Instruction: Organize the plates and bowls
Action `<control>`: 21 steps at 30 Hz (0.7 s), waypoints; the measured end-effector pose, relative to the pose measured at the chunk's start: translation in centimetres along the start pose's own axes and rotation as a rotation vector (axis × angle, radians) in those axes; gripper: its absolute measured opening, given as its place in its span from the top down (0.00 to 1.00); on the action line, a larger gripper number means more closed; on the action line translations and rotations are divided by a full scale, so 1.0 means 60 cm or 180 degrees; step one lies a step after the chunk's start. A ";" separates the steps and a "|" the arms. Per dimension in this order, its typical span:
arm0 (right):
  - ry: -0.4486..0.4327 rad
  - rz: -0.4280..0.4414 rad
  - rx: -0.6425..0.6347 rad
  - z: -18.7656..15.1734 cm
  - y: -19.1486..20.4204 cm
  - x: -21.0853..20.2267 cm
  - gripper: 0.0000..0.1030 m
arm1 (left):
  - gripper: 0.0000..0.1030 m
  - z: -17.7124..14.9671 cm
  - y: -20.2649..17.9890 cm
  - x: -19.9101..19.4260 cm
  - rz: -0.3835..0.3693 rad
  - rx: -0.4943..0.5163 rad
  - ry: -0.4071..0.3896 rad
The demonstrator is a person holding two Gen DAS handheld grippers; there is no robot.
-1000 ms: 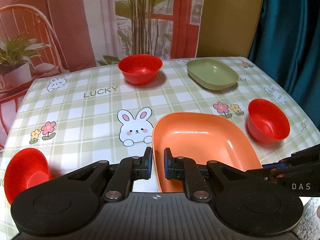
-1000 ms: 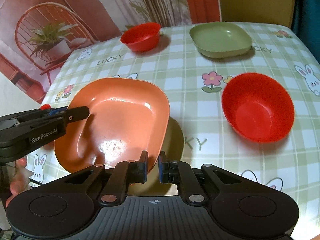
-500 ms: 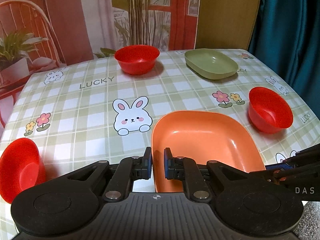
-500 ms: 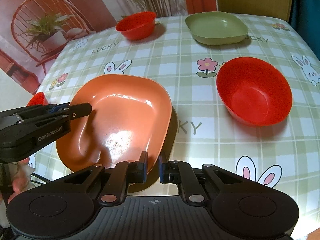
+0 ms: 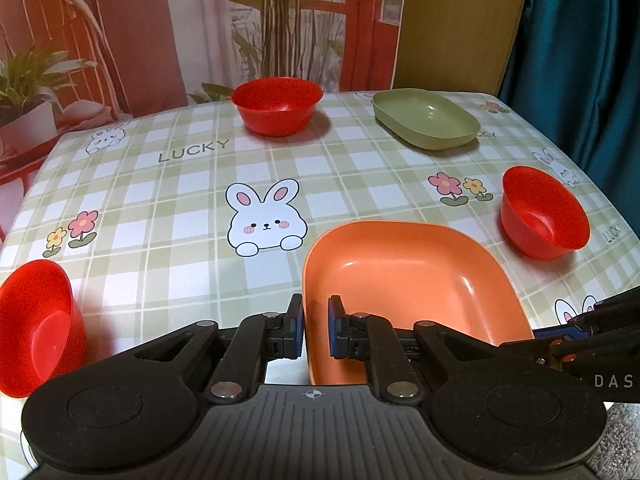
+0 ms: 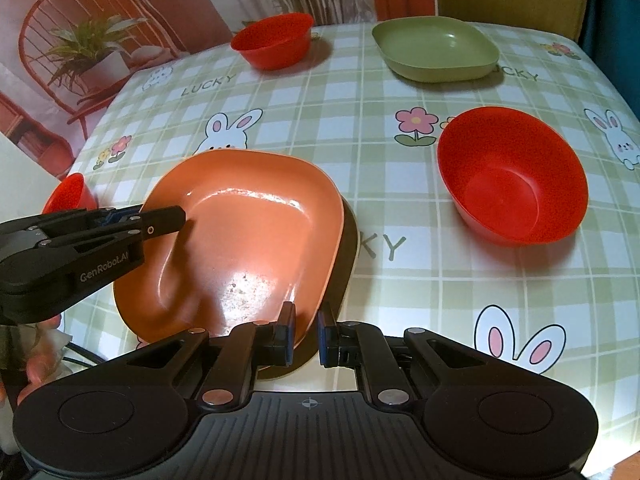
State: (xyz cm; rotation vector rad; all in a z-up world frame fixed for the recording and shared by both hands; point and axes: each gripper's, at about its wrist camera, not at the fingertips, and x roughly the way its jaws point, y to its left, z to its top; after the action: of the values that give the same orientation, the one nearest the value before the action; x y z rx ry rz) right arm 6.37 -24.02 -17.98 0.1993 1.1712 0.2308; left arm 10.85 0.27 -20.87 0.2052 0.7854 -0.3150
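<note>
An orange plate (image 5: pixel 408 292) hangs slightly tilted just above the tablecloth and casts a dark shadow under its right edge. My left gripper (image 5: pixel 316 328) is shut on its left rim, which passes between the blue pads. My right gripper (image 6: pixel 306 336) is shut on the near rim of the orange plate (image 6: pixel 248 240). Each gripper shows in the other's view: the left gripper (image 6: pixel 176 218) and the right gripper (image 5: pixel 538 332). A green plate (image 5: pixel 426 124) lies at the far right of the table. Red bowls stand at the back (image 5: pixel 276 106), right (image 5: pixel 540 216) and near left (image 5: pixel 36 320).
The table carries a green checked cloth (image 5: pixel 180 208) with rabbits and flowers. A teal curtain (image 5: pixel 580 60) hangs to the right, a printed backdrop (image 5: pixel 140 32) behind. In the right wrist view the right-hand red bowl (image 6: pixel 512 176) sits close beside the orange plate.
Both grippers keep their hold on the orange plate. The views have tipped a little, so the far bowl and green plate sit lower in the left wrist picture.
</note>
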 end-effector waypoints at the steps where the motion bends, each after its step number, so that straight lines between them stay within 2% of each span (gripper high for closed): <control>1: 0.0010 0.0001 -0.0006 0.000 0.000 0.001 0.90 | 0.87 -0.001 0.001 0.001 0.0000 -0.0008 0.0007; 15: 0.0040 -0.0037 -0.0044 0.001 0.004 0.008 0.90 | 0.87 -0.008 0.002 0.009 0.0028 -0.0014 0.0003; 21: -0.0049 -0.0092 -0.0136 0.001 0.010 0.001 0.86 | 0.87 -0.008 0.011 0.006 -0.0036 -0.0099 -0.0007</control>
State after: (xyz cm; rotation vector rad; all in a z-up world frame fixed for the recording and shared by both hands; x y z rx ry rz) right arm 6.38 -23.41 -17.82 0.1463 1.1521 0.2284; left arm 10.99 0.93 -21.39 0.1711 0.7889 -0.3135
